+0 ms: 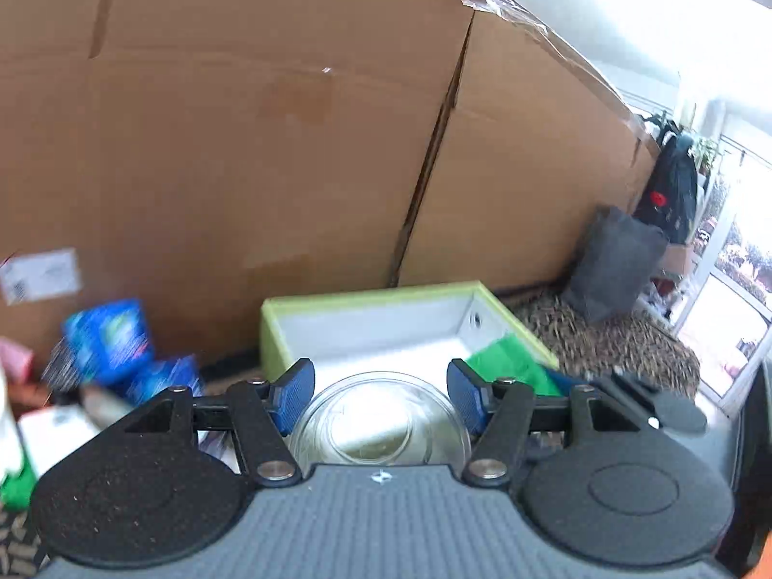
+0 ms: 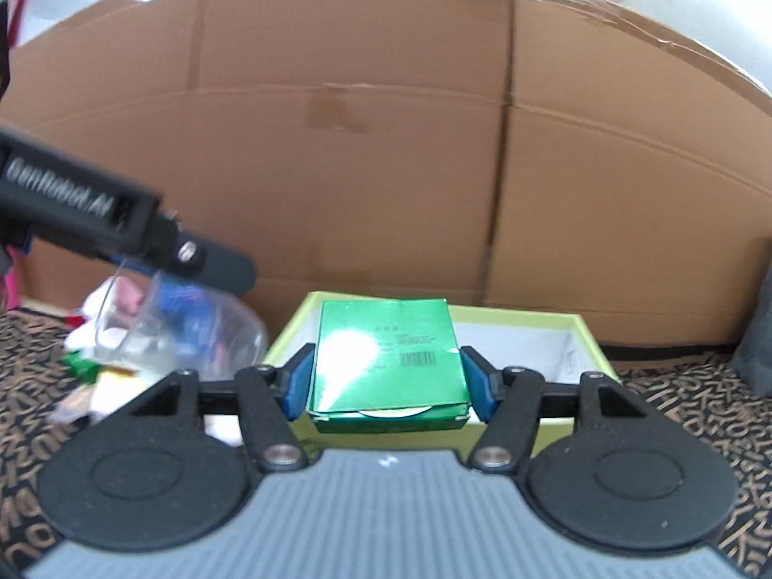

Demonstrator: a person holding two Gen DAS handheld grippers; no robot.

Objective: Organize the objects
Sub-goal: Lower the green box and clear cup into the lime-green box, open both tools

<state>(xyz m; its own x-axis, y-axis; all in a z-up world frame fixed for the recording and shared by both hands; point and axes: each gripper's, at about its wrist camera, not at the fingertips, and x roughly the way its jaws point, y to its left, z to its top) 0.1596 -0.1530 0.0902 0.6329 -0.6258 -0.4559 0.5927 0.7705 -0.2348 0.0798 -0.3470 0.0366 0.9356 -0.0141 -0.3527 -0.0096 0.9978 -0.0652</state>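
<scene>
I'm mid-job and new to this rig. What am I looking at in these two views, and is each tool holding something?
Each view comes from a camera on a hand-held gripper, looking out along its two blue-padded jaws. In the left view, the left gripper holds a clear glass bowl. In the right view, the right gripper is closed on a green box. Ahead of both sits a lime-rimmed white tray on patterned carpet, backed by big cardboard boxes.

Daylight came from the window (image 1: pixel 738 289) at right. Glare washed the green box (image 2: pixel 388 354) top. Left clutter blurred; fisheye bent the edges.
</scene>
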